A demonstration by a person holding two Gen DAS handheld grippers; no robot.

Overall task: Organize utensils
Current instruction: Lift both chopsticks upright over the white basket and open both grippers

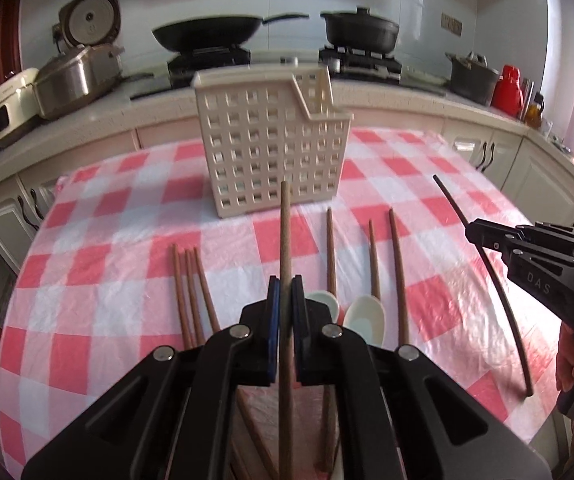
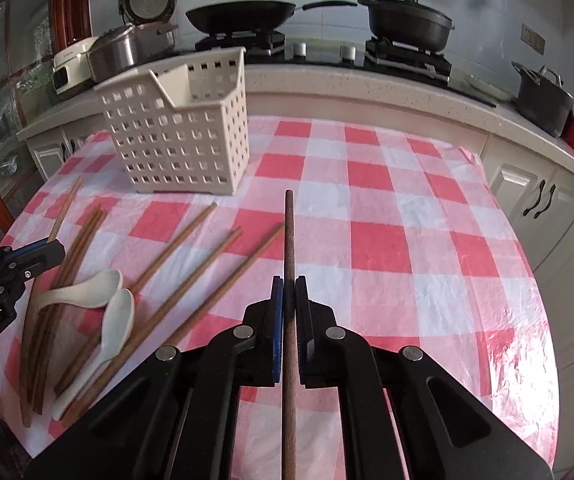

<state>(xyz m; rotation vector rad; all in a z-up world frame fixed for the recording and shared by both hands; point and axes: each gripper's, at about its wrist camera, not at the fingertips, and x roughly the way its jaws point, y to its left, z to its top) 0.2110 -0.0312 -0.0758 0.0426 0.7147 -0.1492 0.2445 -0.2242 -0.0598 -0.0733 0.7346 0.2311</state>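
In the left wrist view my left gripper (image 1: 285, 285) is shut on a brown chopstick (image 1: 285, 232) that points toward the cream slotted utensil basket (image 1: 271, 148) standing upright on the checked cloth. In the right wrist view my right gripper (image 2: 289, 285) is shut on another brown chopstick (image 2: 289, 232), and the basket (image 2: 183, 132) is far left of it. Each gripper shows in the other's view, the right gripper (image 1: 471, 233) and the left gripper (image 2: 59, 249), both holding their sticks above the cloth. Several loose chopsticks (image 2: 203, 248) and two white spoons (image 2: 117, 320) lie on the cloth.
A red-and-white checked cloth (image 2: 387, 240) covers the table. Behind it runs a counter with a wok (image 1: 207, 34), a lidded pot (image 1: 361, 30), a rice cooker (image 1: 75, 76) and a red flask (image 1: 509, 86). A hand (image 1: 571, 360) holds the right gripper's handle.
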